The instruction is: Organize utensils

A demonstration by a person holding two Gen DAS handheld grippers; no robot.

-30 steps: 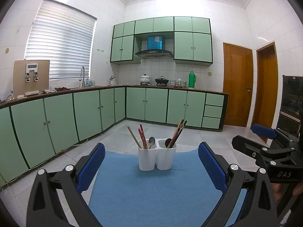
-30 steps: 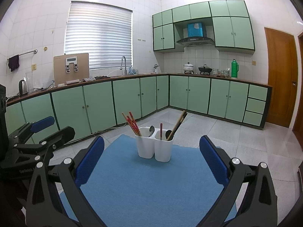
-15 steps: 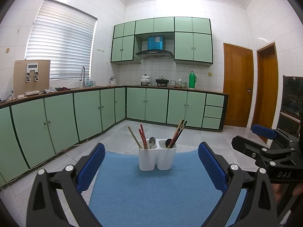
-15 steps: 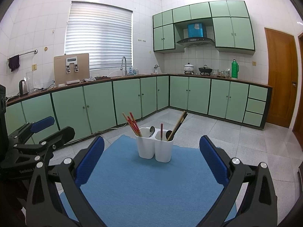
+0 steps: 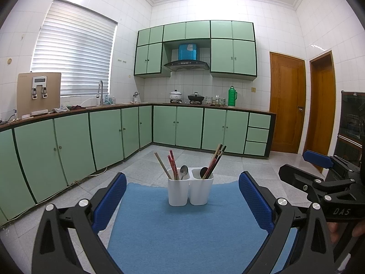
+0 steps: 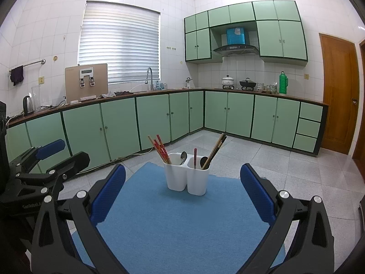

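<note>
A white two-compartment utensil holder [image 5: 190, 190] [image 6: 187, 178] stands at the far end of a blue mat [image 5: 178, 233] [image 6: 173, 223]. Its left compartment holds red and light wooden chopsticks [image 5: 172, 167] [image 6: 160, 149] and a metal spoon [image 5: 183, 171]. Its right compartment holds dark chopsticks [image 5: 215, 161] [image 6: 215, 149], a dark spoon [image 6: 203, 161] and one red chopstick [image 6: 195, 158]. My left gripper [image 5: 182, 202] is open and empty, short of the holder. My right gripper [image 6: 182, 196] is open and empty too. The right gripper shows at the right of the left wrist view [image 5: 319, 178].
The mat lies on a raised surface above a grey tiled floor [image 6: 285, 159]. Green cabinets [image 5: 114, 134] run along the left and back walls. Wooden doors [image 5: 287, 102] stand at the right. The left gripper shows at the left of the right wrist view [image 6: 45, 169].
</note>
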